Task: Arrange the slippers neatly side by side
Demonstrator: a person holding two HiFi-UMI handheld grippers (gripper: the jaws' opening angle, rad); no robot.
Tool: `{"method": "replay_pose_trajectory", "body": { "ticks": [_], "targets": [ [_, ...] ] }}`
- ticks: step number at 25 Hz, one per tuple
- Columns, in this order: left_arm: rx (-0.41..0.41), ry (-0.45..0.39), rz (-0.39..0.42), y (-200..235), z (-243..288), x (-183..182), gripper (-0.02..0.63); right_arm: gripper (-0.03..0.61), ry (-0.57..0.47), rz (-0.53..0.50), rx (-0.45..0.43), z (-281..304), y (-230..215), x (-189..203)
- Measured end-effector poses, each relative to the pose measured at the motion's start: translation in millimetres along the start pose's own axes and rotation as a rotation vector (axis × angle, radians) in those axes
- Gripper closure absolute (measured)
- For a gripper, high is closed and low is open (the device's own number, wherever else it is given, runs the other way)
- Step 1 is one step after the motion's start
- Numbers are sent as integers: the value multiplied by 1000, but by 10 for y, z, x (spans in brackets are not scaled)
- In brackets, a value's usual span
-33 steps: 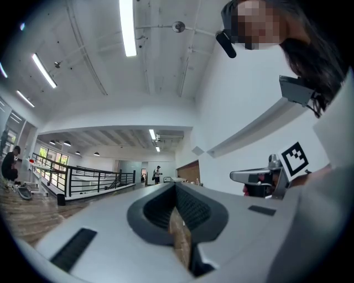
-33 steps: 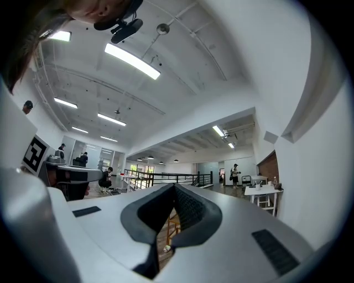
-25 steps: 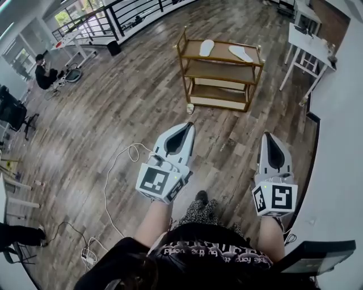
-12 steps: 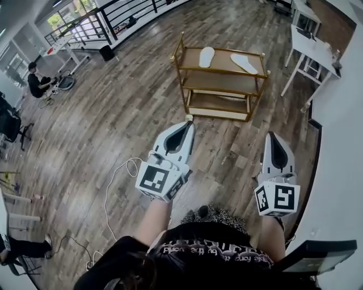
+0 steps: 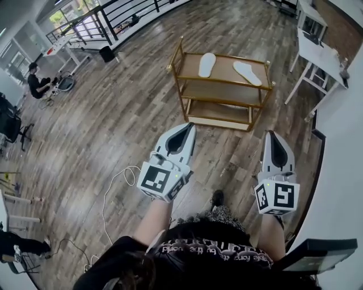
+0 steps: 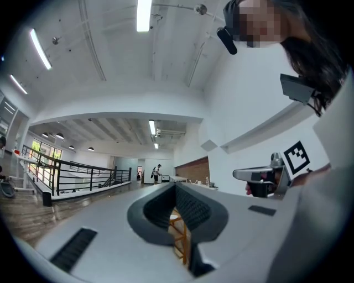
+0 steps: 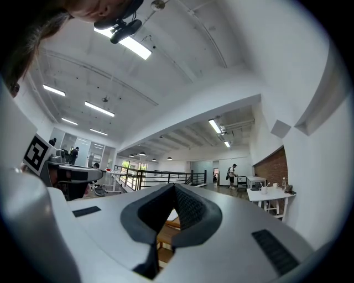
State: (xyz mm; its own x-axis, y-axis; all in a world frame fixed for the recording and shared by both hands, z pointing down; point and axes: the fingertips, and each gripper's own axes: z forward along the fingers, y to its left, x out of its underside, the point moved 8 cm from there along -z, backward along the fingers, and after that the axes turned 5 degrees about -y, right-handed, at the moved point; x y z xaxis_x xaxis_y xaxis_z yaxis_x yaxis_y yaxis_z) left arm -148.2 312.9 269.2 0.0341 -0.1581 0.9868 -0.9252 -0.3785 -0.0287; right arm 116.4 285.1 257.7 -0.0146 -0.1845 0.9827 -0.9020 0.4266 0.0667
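Two white slippers lie apart on the top shelf of a wooden rack (image 5: 182, 88) ahead of me: the left slipper (image 5: 206, 64) points away, the right slipper (image 5: 248, 72) is angled toward the right. My left gripper (image 5: 189, 126) and right gripper (image 5: 271, 135) are held level, side by side, both shut and empty, well short of the rack. In the left gripper view the left gripper (image 6: 176, 185) shows a strip of the rack (image 6: 180, 235) below its tips. The right gripper view has the right gripper (image 7: 174, 187) with the rack (image 7: 165, 236) beneath it.
A white table (image 5: 319, 50) stands right of the rack beside a white wall (image 5: 340, 170). A cable (image 5: 113, 190) loops on the wood floor at my left. A black railing (image 5: 113, 17) and a black bin (image 5: 106, 54) lie farther off. A person (image 5: 35, 82) sits at far left.
Both grippers have travelled forward together toward the rack, which now sits lower and nearer in the head view. Their jaws have stayed shut.
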Motion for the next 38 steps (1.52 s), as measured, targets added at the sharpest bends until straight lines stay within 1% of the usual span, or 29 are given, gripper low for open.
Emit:
{"method": "replay_pose_trajectory", "body": {
  "ticks": [4,7,9,15,20,23,27,32,35,38],
  "targets": [
    [-34,16,26,141,468,11,621,575,-11,-8,-28,471,-283,60],
    [-37,-4,19,234,803,62,620,575,-13,-11,-49,788,-461,117],
    [-44,-2,17,268,1002,89,621,575,-11,-9,-59,959,-575,163],
    [-36,15,31,378,1435,190,621,575,-1,4,-71,1399,-839,296],
    [-39,32,23,612,1769,326,621,575,18,13,-75,1776,-928,452],
    [-36,39,6,809,2011,440,620,575,26,6,-70,2047,-959,545],
    [-8,37,3,1160,2445,522,621,575,31,-9,-47,2500,-1029,610],
    [30,20,20,1629,2968,563,620,575,31,-22,-6,3110,-1081,668],
    [47,27,25,1873,3190,610,621,575,37,-23,9,3412,-1079,723],
    [43,44,4,2073,3364,669,620,575,39,-24,22,3647,-1092,768]
  ]
}}
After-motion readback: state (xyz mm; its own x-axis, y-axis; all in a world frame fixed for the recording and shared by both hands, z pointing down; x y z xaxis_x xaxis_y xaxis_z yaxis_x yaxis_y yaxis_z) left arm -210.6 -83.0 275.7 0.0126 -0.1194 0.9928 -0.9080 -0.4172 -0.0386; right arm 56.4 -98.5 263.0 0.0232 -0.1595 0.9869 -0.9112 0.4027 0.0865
